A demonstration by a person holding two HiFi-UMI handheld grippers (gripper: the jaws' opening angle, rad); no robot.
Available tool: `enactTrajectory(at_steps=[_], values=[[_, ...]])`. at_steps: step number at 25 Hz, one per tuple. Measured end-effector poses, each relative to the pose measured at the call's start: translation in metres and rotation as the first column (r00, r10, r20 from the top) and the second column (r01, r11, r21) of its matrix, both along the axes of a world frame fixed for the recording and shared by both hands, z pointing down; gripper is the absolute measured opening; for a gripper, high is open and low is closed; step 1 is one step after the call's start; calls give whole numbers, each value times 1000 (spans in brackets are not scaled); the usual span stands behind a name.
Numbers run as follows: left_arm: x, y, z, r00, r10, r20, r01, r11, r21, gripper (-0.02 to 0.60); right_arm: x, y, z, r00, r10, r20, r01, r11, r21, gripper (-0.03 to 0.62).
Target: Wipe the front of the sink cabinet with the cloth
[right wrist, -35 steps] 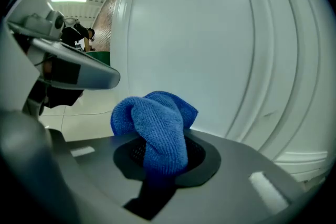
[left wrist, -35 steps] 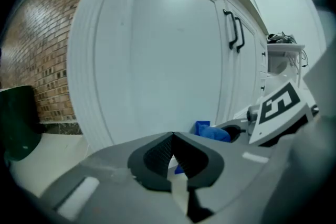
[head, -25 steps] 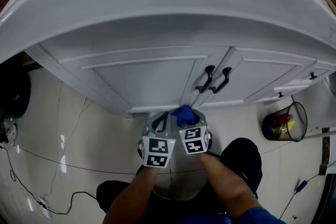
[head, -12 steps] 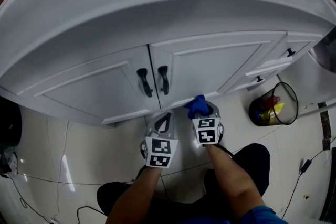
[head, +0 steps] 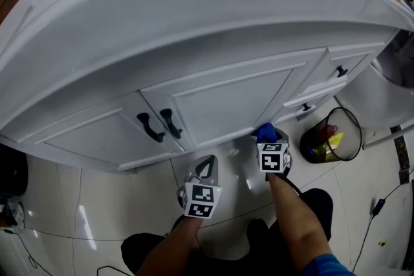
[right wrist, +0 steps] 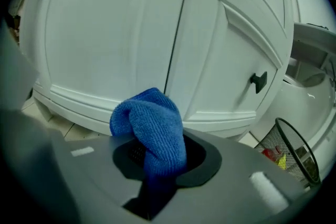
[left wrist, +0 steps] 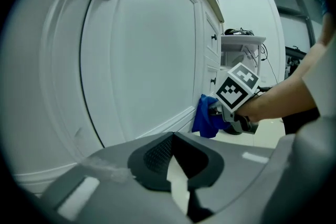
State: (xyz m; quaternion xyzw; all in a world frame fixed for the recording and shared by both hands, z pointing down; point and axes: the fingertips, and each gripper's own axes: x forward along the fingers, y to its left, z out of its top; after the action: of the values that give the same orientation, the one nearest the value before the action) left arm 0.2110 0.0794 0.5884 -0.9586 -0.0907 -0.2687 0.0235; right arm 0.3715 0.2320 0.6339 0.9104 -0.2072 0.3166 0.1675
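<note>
Change since half a second ago: the right hand-held gripper [head: 268, 141] and its cloth [head: 264, 133] have travelled to the person's right along the foot of the cabinet [head: 226, 97]. They were just right of the paired door handles [head: 160, 125] and are now under the right-hand door's lower right corner, well clear of the handles. The left hand-held gripper [head: 206, 166] has also shifted right, but less. It sits back from the cabinet over the floor [head: 97, 216].

Right hand-held gripper [right wrist: 153, 173]: jaws clamped on the cloth [right wrist: 152, 131], which rises between them in a folded hump. In the left gripper view the cloth [left wrist: 206, 116] lies against the door's bottom rail.

Left hand-held gripper [left wrist: 177, 168]: jaws drawn narrow, with only a thin sliver of light between them and nothing held.

Materials and shapes:
- Cloth: blue, with a fine ribbed pile, soft and bunched.
- Cabinet: white and glossy, with framed doors around recessed flat panels, under a broad curved overhanging rim.
- Handles: black, slim and bowed, with small black knobs on the drawers to the right.
- Gripper bodies: matte grey plastic with dark textured pads.
- Floor: pale, glossy tile.
- Bin [head: 336, 134]: black wire mesh, round, near the right gripper, with coloured litter inside.
</note>
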Motion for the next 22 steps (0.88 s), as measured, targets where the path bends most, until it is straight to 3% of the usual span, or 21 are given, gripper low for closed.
enactTrajectory(at_steps=[6,11,17,22], values=[[9,3,-7,999,-14,-33,13,1000,-28,5,-10,-11,0,999,12,35,-13,999,31,81],[-3,-16,-21,998,-63,-31,61,997,-55,5,-68,-60,-29,995,-82,60,74,989,125,81],[-25,-28,-42,991,-115,-64,112,992,-60,5,-129,-133,-72,956,-294,-22,291,931,219,81],[-60,-56,-62,978,-201,-61,198,979,-45,5,-174,-164,-110,925,-378,-45,375,887,270,81]])
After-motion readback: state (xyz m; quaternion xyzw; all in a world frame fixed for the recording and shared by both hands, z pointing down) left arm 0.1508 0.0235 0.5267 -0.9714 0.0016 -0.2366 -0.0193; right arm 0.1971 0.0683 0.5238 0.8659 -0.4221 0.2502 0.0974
